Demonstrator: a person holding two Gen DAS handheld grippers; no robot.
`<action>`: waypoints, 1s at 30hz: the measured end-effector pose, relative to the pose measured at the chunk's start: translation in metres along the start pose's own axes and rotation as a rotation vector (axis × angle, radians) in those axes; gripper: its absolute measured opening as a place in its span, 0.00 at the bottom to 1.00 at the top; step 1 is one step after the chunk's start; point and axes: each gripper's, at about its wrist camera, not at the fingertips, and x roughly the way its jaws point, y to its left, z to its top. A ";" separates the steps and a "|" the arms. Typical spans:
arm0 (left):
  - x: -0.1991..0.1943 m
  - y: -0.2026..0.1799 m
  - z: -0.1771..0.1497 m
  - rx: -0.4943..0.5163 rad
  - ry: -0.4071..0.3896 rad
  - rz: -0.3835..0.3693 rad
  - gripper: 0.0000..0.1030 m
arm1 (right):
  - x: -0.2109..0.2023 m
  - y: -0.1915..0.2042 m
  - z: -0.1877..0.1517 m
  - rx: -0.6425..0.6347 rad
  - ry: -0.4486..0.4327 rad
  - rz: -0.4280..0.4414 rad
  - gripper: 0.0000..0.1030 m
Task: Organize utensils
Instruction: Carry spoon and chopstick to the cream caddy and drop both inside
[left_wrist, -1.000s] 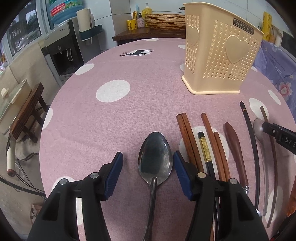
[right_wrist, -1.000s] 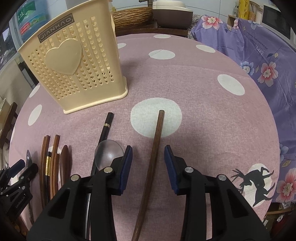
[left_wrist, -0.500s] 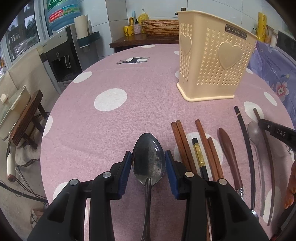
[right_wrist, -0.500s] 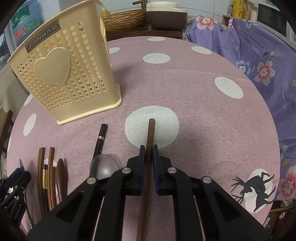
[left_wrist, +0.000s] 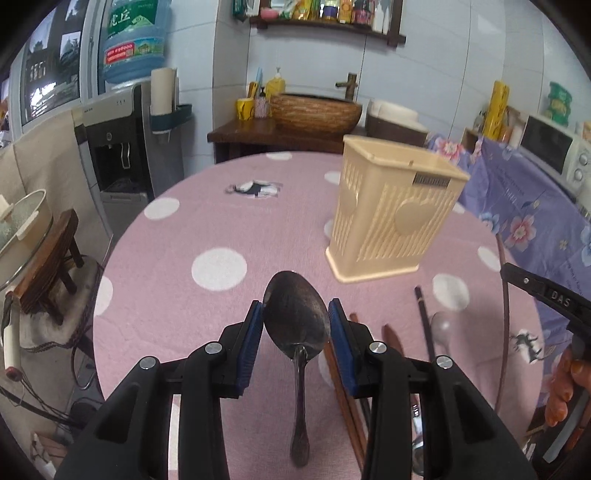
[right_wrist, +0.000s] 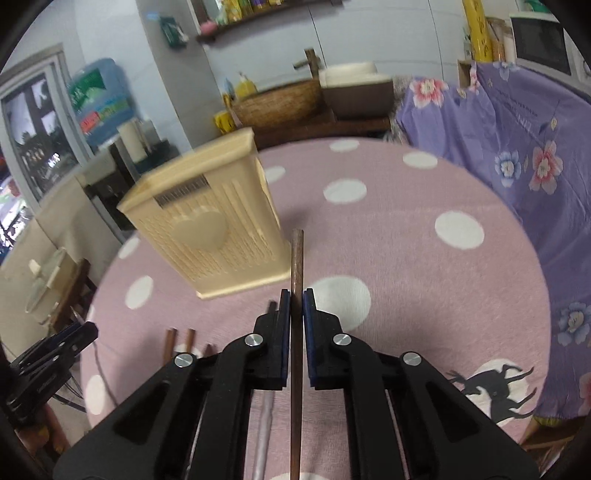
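Observation:
My left gripper (left_wrist: 296, 322) is shut on a dark metal spoon (left_wrist: 296, 317), pads against the bowl's sides, and holds it above the pink dotted table (left_wrist: 177, 273). My right gripper (right_wrist: 294, 308) is shut on a brown wooden chopstick (right_wrist: 296, 258) and holds it lifted, tip pointing forward. The cream perforated utensil basket (left_wrist: 395, 210) stands upright ahead and right of the spoon; in the right wrist view the basket (right_wrist: 207, 221) is ahead and left of the chopstick. The right gripper and its chopstick (left_wrist: 503, 295) show at the right edge of the left wrist view.
Wooden chopsticks (left_wrist: 354, 369), a black chopstick (left_wrist: 424, 317) and a silver spoon (left_wrist: 441, 325) lie on the table right of my left gripper. A purple floral cloth (right_wrist: 517, 147) covers furniture at the right. A water dispenser (left_wrist: 125, 136) and wooden stool (left_wrist: 55, 258) stand left.
Both grippers have lifted their utensils off the table and tilted up, so the room is in view. The left gripper closed on the spoon; the right closed on the chopstick earlier.

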 end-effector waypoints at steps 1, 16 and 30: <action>-0.002 0.000 0.003 -0.001 -0.009 -0.005 0.36 | -0.010 0.001 0.005 -0.008 -0.028 0.008 0.08; -0.015 0.000 0.029 0.007 -0.071 -0.037 0.35 | -0.060 0.003 0.022 -0.056 -0.135 0.056 0.08; -0.062 -0.021 0.145 0.019 -0.253 -0.122 0.35 | -0.106 0.044 0.105 -0.157 -0.297 0.070 0.08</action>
